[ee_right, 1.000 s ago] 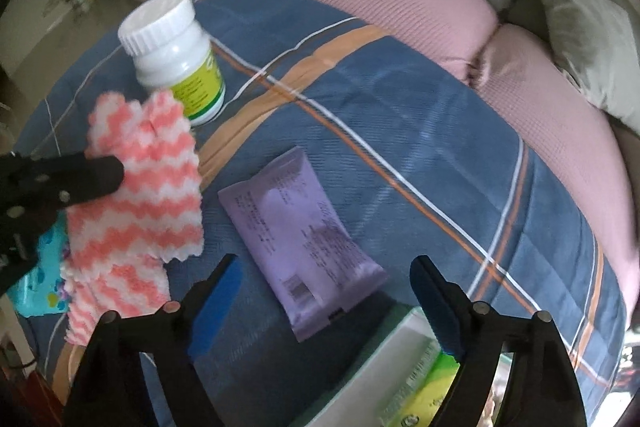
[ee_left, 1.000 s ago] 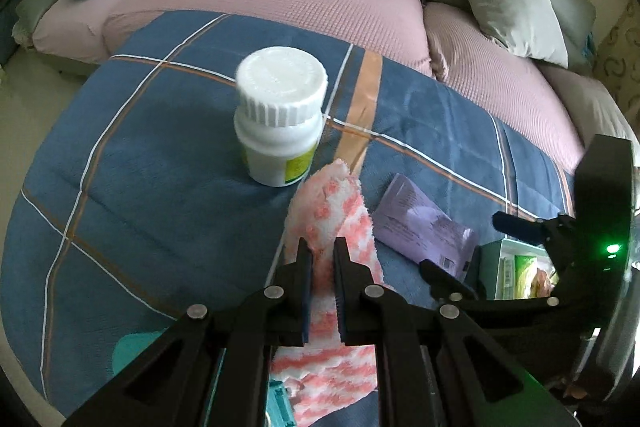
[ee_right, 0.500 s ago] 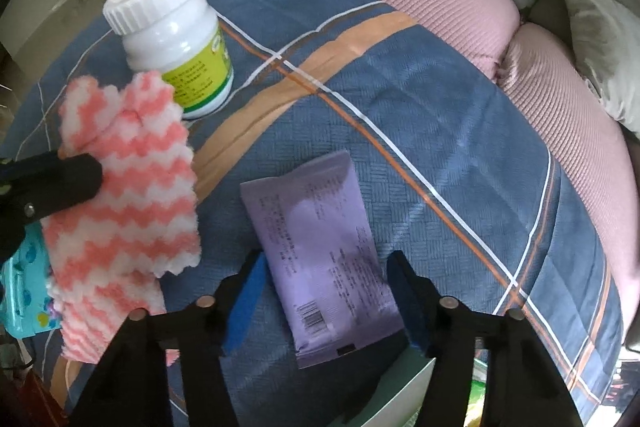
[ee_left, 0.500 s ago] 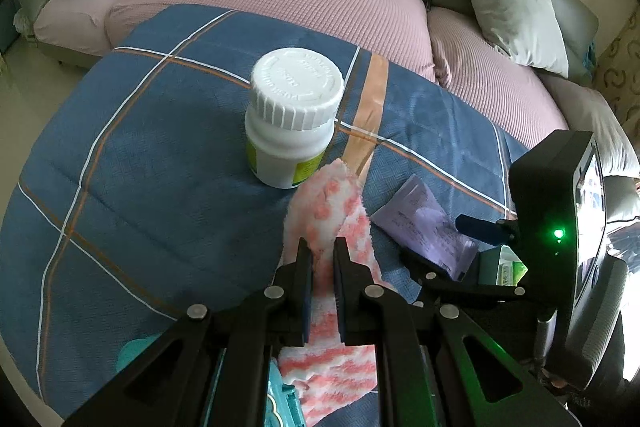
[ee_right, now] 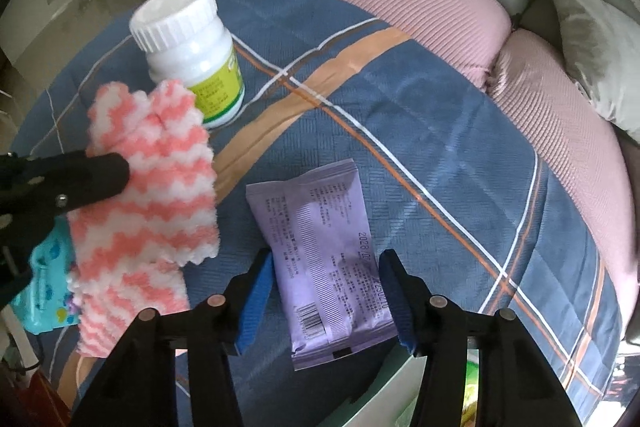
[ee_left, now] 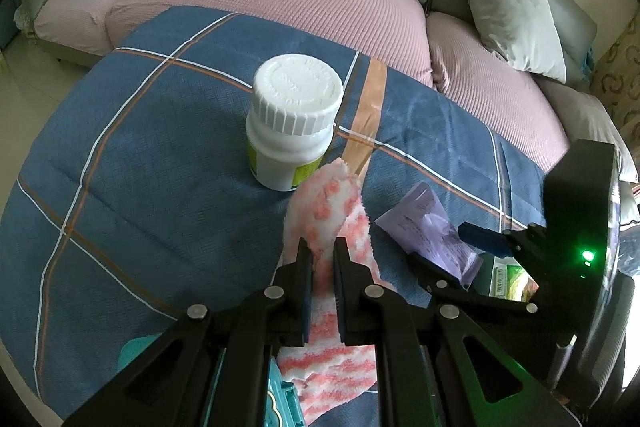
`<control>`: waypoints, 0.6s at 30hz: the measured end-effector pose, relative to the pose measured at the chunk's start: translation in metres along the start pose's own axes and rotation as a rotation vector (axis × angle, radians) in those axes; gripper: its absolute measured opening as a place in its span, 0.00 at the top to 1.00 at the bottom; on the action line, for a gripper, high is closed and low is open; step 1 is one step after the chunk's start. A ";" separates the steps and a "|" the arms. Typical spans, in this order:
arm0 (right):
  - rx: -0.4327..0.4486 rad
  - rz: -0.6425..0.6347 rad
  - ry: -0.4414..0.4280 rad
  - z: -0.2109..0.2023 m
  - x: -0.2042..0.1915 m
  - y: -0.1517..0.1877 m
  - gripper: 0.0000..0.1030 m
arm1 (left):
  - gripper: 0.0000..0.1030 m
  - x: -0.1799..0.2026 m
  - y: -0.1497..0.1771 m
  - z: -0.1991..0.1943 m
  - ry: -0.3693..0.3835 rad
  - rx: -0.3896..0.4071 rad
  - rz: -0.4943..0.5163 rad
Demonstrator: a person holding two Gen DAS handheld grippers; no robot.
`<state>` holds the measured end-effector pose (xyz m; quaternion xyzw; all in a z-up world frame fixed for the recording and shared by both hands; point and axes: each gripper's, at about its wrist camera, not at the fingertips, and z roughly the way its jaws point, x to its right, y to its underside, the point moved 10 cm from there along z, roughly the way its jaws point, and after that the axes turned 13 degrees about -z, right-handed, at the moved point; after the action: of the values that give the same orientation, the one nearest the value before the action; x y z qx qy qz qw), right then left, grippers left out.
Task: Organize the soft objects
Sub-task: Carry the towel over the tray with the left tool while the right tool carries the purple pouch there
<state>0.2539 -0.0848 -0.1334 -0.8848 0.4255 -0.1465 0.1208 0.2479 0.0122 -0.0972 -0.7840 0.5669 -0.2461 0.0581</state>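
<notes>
My left gripper (ee_left: 322, 259) is clamped tight on the pink-and-white fuzzy cloth (ee_right: 160, 187), pinching a fold of it; the rest of the cloth hangs below the fingers over the blue plaid blanket (ee_left: 140, 167). Landmark: white pill bottle (ee_left: 294, 123), upright on the blanket. The cloth's upper edge sits just in front of the bottle, overlapping its base in the right wrist view; I cannot tell if they touch.

My right gripper (ee_right: 326, 301) is at half width, its jaws closing, with the purple packet (ee_right: 320, 259) between the blue pads (ee_right: 256, 303). The packet lies flat on the blanket, to the right of the bottle and nearer me. The pads stand just beside its long edges; I cannot tell if they press yet.

A teal wipes pack (ee_right: 44, 291) lies under the cloth, on my side of the bottle.
</notes>
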 end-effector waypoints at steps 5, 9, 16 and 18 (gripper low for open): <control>0.039 0.051 -0.002 -0.016 0.000 0.005 0.45 | 0.90 0.003 0.001 -0.002 0.002 0.000 0.006; 0.069 0.104 0.005 -0.033 0.003 0.012 0.45 | 0.90 0.007 0.001 -0.006 0.007 0.011 0.017; 0.114 0.165 0.043 -0.060 0.014 0.028 0.45 | 0.90 0.016 0.001 -0.021 0.018 0.045 0.041; 0.127 0.194 0.048 -0.068 0.017 0.035 0.45 | 0.90 0.019 0.001 -0.025 0.022 0.053 0.048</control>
<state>0.2143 -0.1251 -0.0798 -0.8264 0.5015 -0.1819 0.1802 0.2404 -0.0007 -0.0702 -0.7654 0.5796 -0.2683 0.0785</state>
